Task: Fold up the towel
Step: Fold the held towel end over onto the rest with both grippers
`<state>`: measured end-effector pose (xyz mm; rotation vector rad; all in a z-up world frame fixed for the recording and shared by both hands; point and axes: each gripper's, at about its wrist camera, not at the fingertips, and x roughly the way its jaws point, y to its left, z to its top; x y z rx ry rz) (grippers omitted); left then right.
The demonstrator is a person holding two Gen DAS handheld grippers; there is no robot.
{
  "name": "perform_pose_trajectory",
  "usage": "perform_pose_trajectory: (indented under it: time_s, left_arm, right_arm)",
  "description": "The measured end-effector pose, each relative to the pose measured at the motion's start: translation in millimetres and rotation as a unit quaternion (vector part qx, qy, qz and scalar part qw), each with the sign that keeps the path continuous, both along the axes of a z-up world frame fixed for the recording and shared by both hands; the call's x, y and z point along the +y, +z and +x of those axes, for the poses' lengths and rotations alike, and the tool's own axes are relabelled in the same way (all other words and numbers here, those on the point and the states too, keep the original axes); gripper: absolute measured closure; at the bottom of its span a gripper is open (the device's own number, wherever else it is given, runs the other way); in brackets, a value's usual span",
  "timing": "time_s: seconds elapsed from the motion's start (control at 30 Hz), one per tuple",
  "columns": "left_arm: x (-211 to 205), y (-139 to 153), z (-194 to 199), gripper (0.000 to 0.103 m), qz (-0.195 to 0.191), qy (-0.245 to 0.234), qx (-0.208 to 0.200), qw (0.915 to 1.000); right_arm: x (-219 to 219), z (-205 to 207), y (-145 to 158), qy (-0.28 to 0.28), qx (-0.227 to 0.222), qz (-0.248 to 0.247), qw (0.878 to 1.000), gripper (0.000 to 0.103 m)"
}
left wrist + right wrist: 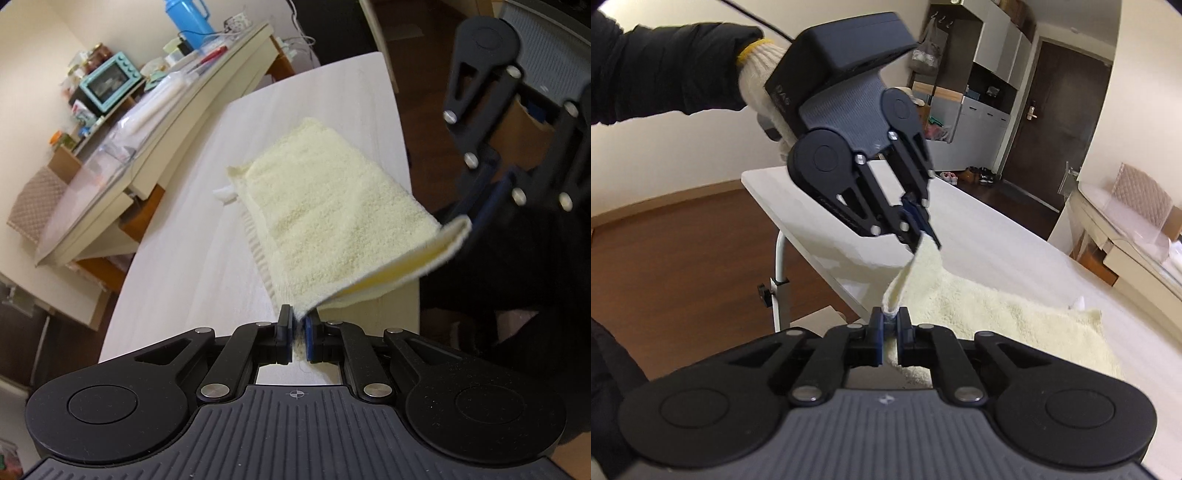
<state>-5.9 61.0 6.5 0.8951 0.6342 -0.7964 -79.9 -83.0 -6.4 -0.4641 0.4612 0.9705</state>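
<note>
Towel [332,206] pinched at two near corners and lifted off the table [177,258].

Left gripper [297,330] pressed shut on one corner of the cream cloth, fabric squeezed between the blue pads [308,338]. Right gripper [889,332] likewise clamped on the neighbouring corner, a doubled edge rising from its pads [880,334]. Near edge of towel strung between both tools, raised just above the table's near long edge, yellowish underside showing in the left view. Rest of towel lying flat along that side of the white table, far end folded, a small white tag [223,192] poking out beside it. Gloved hand [764,88] gripping the left tool's housing. Beyond, well apart, a cluttered desk [155,122] with mint oven [110,82] and blue flask [190,16].
</note>
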Motion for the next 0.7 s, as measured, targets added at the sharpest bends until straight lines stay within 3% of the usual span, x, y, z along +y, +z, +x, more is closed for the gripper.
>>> perform_pose_trajectory:
  time_s: [0.23, 0.43, 0.7]
  left_arm:
    - [-31, 29, 26, 0.096, 0.006, -0.027, -0.032, 0.9991]
    - [-76, 35, 82, 0.096, 0.01, -0.051, -0.041, 0.9978]
    - [-127, 11, 146, 0.096, 0.023, -0.064, -0.028, 0.9973]
  right_arm:
    - [-64, 52, 24, -0.063, 0.083, 0.126, 0.986, 0.096]
    - [-109, 94, 24, -0.145, 0.1, 0.175, 0.969, 0.096]
    - [-149, 144, 4, -0.225, 0.131, 0.199, 0.945, 0.096]
